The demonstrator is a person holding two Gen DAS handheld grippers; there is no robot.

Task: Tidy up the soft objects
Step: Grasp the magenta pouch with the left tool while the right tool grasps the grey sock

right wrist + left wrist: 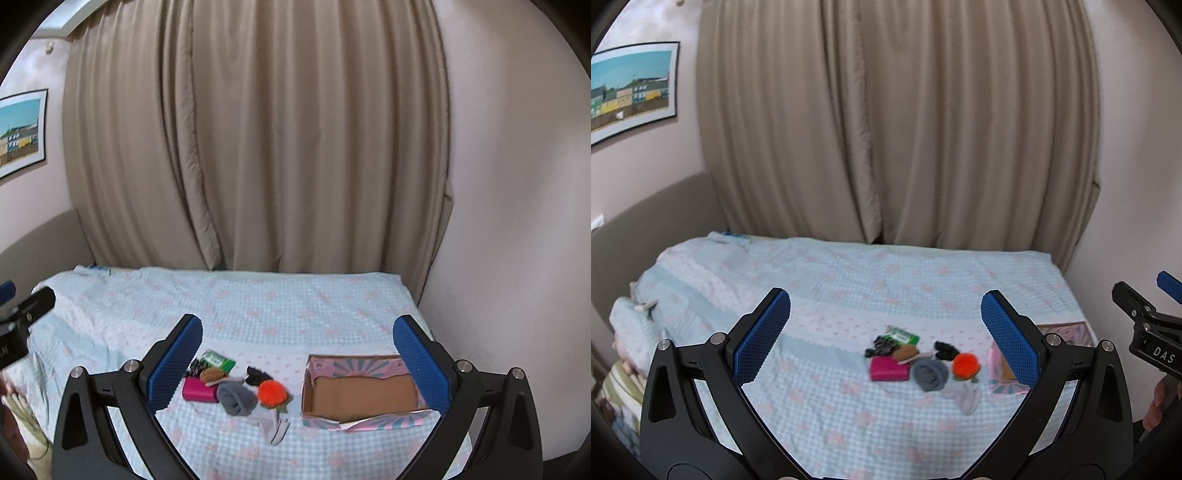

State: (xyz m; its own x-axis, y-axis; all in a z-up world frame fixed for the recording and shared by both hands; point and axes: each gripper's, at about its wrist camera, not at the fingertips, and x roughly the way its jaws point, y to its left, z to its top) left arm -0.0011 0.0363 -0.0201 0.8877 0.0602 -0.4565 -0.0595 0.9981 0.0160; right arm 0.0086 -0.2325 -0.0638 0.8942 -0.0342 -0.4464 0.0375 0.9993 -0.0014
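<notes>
- While both grippers are hovering above the bed (pixel 332 306), nothing is looking sorted yet; judging task at the very start.
- Left gripper (pixel 885 325): fingers spread wide, released, holding nothing, well apart from the pile.
- Pile is sitting mid-bed, left of the box, items touching or just beside each other. Going L to R:
- Pink block (pixel 199 392) lying at the L end; dark patterned bit (pixel 195 366) and green packet (pixel 218 360) behind it. Can't tell what those two are, too blurred.
- Brown fuzzy item (pixel 213 374) resting btwn packet and pink block.
- Grey rolled cloth (pixel 236 398), prob a sock, sitting front-centre.
- Black small item (pixel 257 373) lying behind, a bit apart.
- Orange pom-pom (pixel 272 392) sitting just R of the grey roll.
- White cloth strip (pixel 275 428) trailing toward the camera, nearest of the lot.
- Cardboard box (pixel 321 413) w/ pink-teal print sitting open to the R of the pile, near the bed's R edge; inside is showing bare brown floor, no items in it.
- Right gripper (pixel 297 350): fingers also splayed open, empty, framing pile and box from above.
- Done: nothing, as far as visible. Left: all pile items, presumably going into the box, but that's a guess from the layout.
</notes>
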